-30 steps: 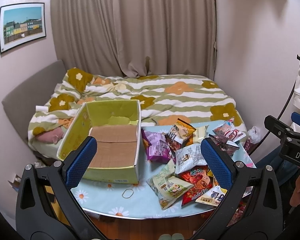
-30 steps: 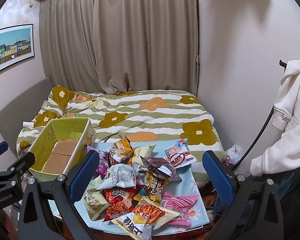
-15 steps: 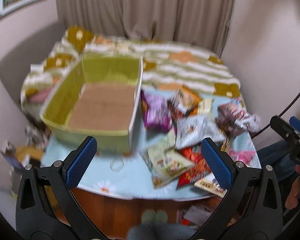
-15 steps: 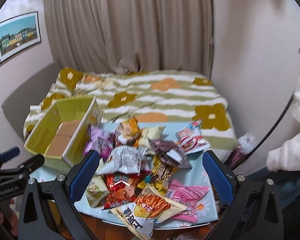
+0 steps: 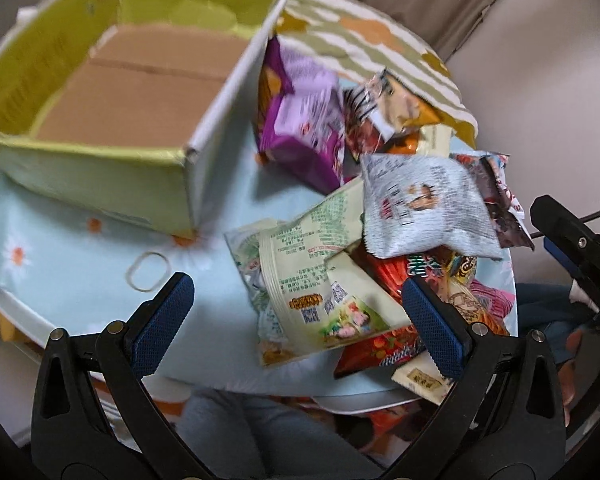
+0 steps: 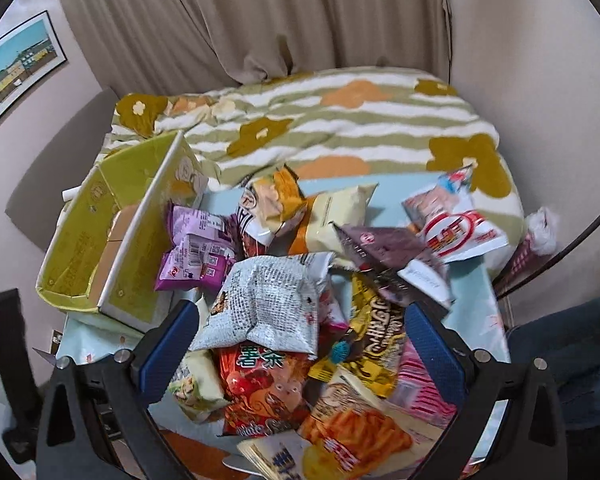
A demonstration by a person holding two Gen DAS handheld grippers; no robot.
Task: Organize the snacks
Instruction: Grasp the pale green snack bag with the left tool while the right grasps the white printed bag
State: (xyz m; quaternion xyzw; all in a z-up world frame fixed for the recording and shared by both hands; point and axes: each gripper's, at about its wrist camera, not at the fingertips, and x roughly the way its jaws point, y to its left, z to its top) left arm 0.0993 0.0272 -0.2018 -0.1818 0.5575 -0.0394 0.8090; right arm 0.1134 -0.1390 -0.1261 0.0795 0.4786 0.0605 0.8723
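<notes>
I see crinkly foil snack packets [image 6: 276, 312] heaped on the pale blue flower-print counter [image 5: 80, 264], just right of an open yellow-green cardboard box [image 5: 100, 92] with a bare brown floor. A thin rubber band [image 5: 148, 271] lies near the box. My left gripper [image 5: 296, 316] and right gripper [image 6: 300, 344] gape wide above the heap, holding nothing.

Yellow-green cardboard box [image 5: 100, 92]: open-topped, empty, brown base flaps visible, upright at the left of the worktop. Snack packets lie loosely heaped just beside its right wall, overlapping. Purple packet [image 5: 300, 120] is nearest the box. Silver-white packet [image 6: 268, 300] rests atop a red packet [image 6: 256, 392]. Pale green packet [image 5: 320, 276] lies at the front. Brown packet [image 6: 384, 252] and red-and-white packet [image 6: 452, 220] lie at the far right.
</notes>
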